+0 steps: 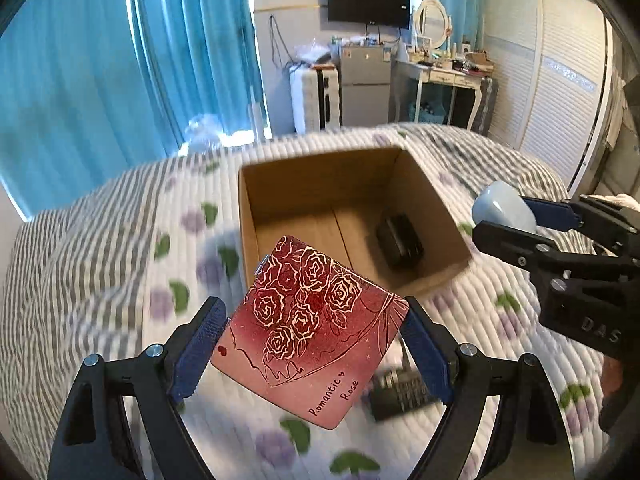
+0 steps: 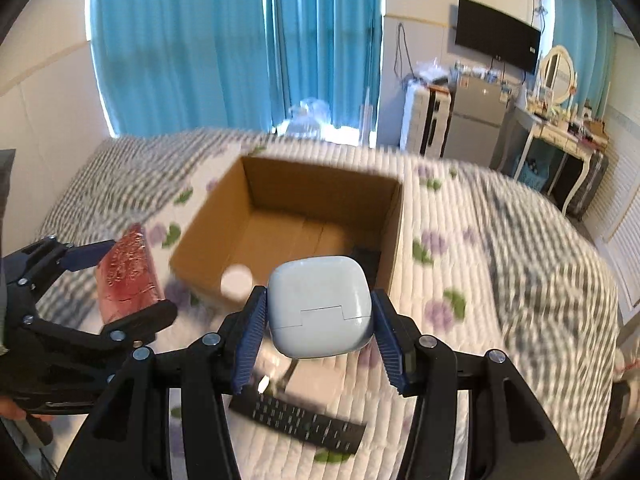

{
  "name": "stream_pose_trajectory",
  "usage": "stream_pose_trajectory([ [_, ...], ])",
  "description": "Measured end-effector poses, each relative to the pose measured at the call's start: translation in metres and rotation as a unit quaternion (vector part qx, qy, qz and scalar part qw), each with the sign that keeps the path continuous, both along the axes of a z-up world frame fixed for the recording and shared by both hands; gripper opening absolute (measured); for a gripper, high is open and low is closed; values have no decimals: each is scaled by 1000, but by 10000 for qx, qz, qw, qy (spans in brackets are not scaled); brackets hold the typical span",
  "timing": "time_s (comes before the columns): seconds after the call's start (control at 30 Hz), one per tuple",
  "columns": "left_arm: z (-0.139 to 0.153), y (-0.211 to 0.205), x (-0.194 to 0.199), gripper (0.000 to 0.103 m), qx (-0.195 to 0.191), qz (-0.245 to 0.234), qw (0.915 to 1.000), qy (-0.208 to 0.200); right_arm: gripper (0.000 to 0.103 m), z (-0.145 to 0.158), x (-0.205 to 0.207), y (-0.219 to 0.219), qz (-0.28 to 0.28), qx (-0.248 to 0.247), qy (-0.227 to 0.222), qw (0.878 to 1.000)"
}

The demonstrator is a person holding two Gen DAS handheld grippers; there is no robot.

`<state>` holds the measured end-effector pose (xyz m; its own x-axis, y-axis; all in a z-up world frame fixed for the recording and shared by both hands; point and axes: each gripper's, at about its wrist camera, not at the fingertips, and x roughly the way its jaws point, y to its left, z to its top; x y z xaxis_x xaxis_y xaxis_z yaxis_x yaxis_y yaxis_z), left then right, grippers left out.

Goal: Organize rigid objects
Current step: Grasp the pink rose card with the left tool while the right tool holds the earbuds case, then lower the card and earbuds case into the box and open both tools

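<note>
My left gripper (image 1: 312,340) is shut on a red rose-printed compact case (image 1: 308,332), held above the bed just in front of the open cardboard box (image 1: 256,200). My right gripper (image 2: 318,332) is shut on a pale blue earbud case (image 2: 320,304), held near the box's front wall (image 2: 200,256). A black object (image 1: 400,240) lies on the box floor at the right. The right gripper with the blue case (image 1: 504,208) shows at the right of the left wrist view. The left gripper with the red case (image 2: 128,276) shows at the left of the right wrist view.
A black remote control (image 2: 300,424) lies on the floral quilt (image 2: 480,280) under the grippers; it also shows in the left wrist view (image 1: 400,396). A white round thing (image 2: 236,280) sits by the box's front. Curtains, a fridge and a dressing table stand behind the bed.
</note>
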<state>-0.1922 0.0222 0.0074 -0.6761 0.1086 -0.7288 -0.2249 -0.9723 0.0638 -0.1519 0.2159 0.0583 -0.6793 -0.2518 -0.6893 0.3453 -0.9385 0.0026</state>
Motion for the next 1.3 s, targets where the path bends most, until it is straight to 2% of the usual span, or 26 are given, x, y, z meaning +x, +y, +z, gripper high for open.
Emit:
stream_pose_trajectory([
  [0.13,0,8,-41,88,-22,-9,10000,-10,51,16,-29,-1,-13,20,172,9998],
  [0.27,-17,19,-82,88,-113,34,9999,-125,51,20,-65,-2,-30,101,258,9996],
  [0.37,-36,26,-103,88,-92,71,9996,-264,51,14,-90,-3,-14,135,237,9996],
  [0.5,-57,29,-118,91,-112,158,9995,-234,51,-8,-119,-2,16,180,96,9998],
  [0.57,-60,30,-118,93,-134,120,9997,-159,51,-18,-127,1,24,198,42,9998],
  [0.63,-61,34,-116,101,-167,18,9998,-123,51,-27,-132,5,22,195,-6,9998],
  [0.77,-54,31,-109,101,-271,120,9996,-19,51,-37,-135,10,-18,210,-34,9998],
  [1.0,-25,-3,-86,102,325,286,9990,119,52,-44,-138,0,26,318,-44,9995],
  [1.1,-19,-16,-81,102,335,410,9984,178,52,-54,-141,-22,250,540,-30,9982],
  [1.2,-17,-24,-79,102,397,476,9979,175,52,-71,-154,-41,419,626,-254,9968],
  [1.3,-15,-28,-75,102,416,498,9977,174,54,-85,-163,-48,364,525,-500,9967],
])
